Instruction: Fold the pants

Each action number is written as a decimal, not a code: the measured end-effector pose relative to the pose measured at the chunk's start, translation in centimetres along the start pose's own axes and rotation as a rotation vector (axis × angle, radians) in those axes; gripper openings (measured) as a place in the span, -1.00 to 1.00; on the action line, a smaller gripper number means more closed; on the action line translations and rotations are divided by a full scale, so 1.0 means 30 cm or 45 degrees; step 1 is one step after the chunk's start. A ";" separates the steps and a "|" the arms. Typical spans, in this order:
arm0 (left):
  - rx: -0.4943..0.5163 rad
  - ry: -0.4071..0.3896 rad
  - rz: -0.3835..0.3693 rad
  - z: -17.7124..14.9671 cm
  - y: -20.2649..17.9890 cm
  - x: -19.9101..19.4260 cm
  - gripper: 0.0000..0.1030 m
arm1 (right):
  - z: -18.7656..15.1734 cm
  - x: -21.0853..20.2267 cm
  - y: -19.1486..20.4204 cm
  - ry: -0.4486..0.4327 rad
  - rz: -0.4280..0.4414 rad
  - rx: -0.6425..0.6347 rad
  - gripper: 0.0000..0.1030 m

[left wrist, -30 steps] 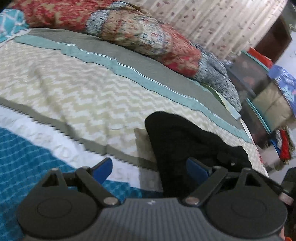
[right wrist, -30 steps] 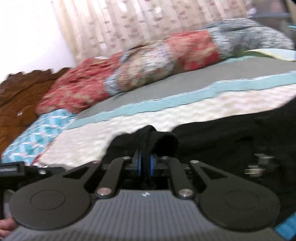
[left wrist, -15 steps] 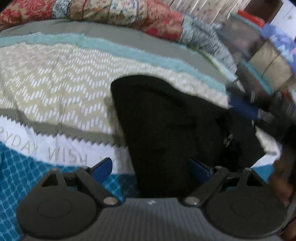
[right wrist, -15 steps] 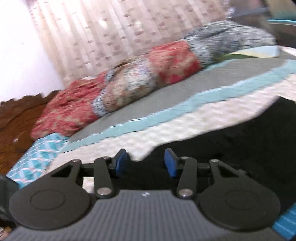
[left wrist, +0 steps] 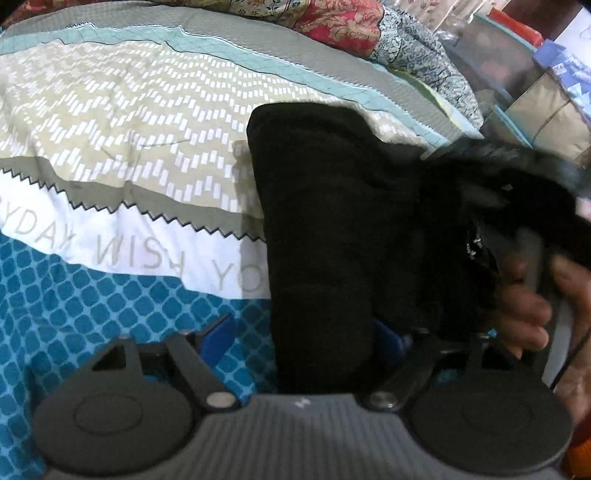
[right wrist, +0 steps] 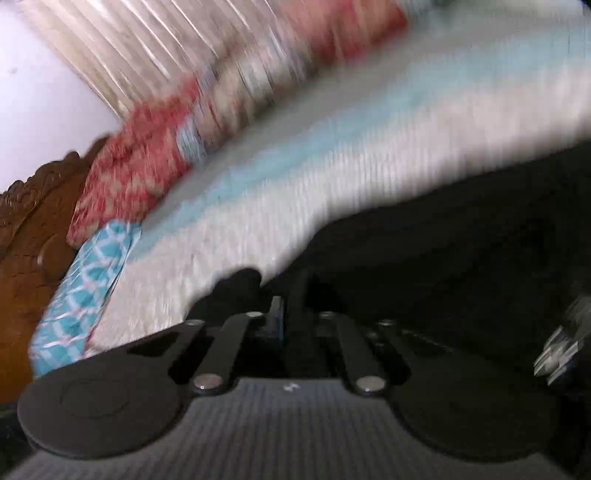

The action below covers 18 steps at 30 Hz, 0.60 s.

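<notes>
Fold step under way: right gripper (right wrist: 291, 325) clamped on black pants (left wrist: 332, 206); left gripper (left wrist: 303, 336) spread wide. Next: left needs hold on pants edge.

The pants (left wrist: 332, 229) are plain black. Under them the bedspread (left wrist: 129, 122) runs in bands: beige with white zigzag dashes, grey, pale teal, white with grey lettering, and blue lattice nearest the pants' lower end. Beyond the bedspread's far edge, a quilt (left wrist: 332, 18) shows red floral print. The left gripper (left wrist: 303, 339) has blue fingers (left wrist: 218, 336).
</notes>
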<state>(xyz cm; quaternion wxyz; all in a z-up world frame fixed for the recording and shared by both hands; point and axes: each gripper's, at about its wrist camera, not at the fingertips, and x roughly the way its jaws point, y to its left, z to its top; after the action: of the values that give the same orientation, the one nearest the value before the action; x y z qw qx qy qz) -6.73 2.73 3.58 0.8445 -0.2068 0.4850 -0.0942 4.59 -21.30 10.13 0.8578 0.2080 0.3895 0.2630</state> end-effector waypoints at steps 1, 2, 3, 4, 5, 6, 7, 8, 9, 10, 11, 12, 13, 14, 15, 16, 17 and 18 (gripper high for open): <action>-0.009 0.001 -0.009 0.002 -0.002 0.005 0.67 | 0.006 -0.046 0.042 -0.102 -0.040 -0.119 -0.84; -0.006 0.003 -0.004 0.004 -0.008 0.014 0.68 | 0.000 -0.067 0.080 -0.159 -0.092 -0.216 -0.84; 0.009 0.004 0.010 0.002 -0.014 0.021 0.68 | -0.008 -0.051 0.097 -0.182 -0.143 -0.304 -0.84; 0.036 0.006 0.032 0.001 -0.027 0.029 0.68 | -0.029 -0.021 0.112 -0.171 -0.222 -0.431 -0.83; 0.059 0.006 0.049 -0.003 -0.041 0.037 0.71 | -0.045 0.027 0.105 -0.133 -0.286 -0.506 -0.79; 0.079 0.007 0.063 -0.006 -0.052 0.038 0.71 | -0.066 0.083 0.082 -0.062 -0.357 -0.540 -0.74; 0.101 0.013 0.080 -0.009 -0.063 0.042 0.73 | -0.078 0.137 0.035 0.017 -0.393 -0.512 -0.73; 0.123 0.012 0.092 -0.013 -0.074 0.042 0.73 | -0.080 0.138 0.009 -0.006 -0.370 -0.471 -0.73; 0.134 0.010 0.097 -0.016 -0.078 0.038 0.73 | -0.067 0.126 -0.006 -0.018 -0.348 -0.423 -0.72; 0.135 0.012 0.092 -0.018 -0.079 0.035 0.73 | -0.058 0.118 -0.002 -0.005 -0.343 -0.393 -0.71; 0.123 0.017 0.075 -0.017 -0.071 0.028 0.73 | -0.044 0.106 -0.006 -0.001 -0.328 -0.365 -0.65; 0.103 0.020 0.051 -0.016 -0.063 0.019 0.73 | -0.022 0.047 -0.017 -0.029 -0.272 -0.281 -0.56; 0.079 0.024 0.021 -0.013 -0.054 0.010 0.73 | -0.022 0.047 -0.017 -0.029 -0.272 -0.281 -0.49; 0.061 0.022 -0.006 -0.014 -0.041 -0.003 0.73 | -0.014 0.017 -0.004 -0.065 -0.246 -0.228 -0.34; 0.041 0.016 -0.030 -0.016 -0.026 -0.019 0.74 | -0.005 -0.011 0.003 -0.109 -0.218 -0.187 -0.34; 0.024 0.008 -0.045 -0.019 -0.020 -0.027 0.75 | 0.000 -0.047 0.018 -0.142 -0.182 -0.170 -0.34; 0.003 -0.004 -0.070 -0.019 -0.007 -0.042 0.75 | -0.005 -0.074 0.050 -0.148 -0.136 -0.172 -0.34; -0.017 -0.016 -0.097 -0.017 0.005 -0.055 0.75 | -0.002 -0.085 0.069 -0.140 -0.095 -0.182 -0.35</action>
<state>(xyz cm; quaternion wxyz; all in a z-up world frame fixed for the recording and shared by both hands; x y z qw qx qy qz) -8.01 3.33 4.59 0.8420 -0.2312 0.4720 -0.1218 2.51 -21.25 12.67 0.8998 0.1456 0.3296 0.2461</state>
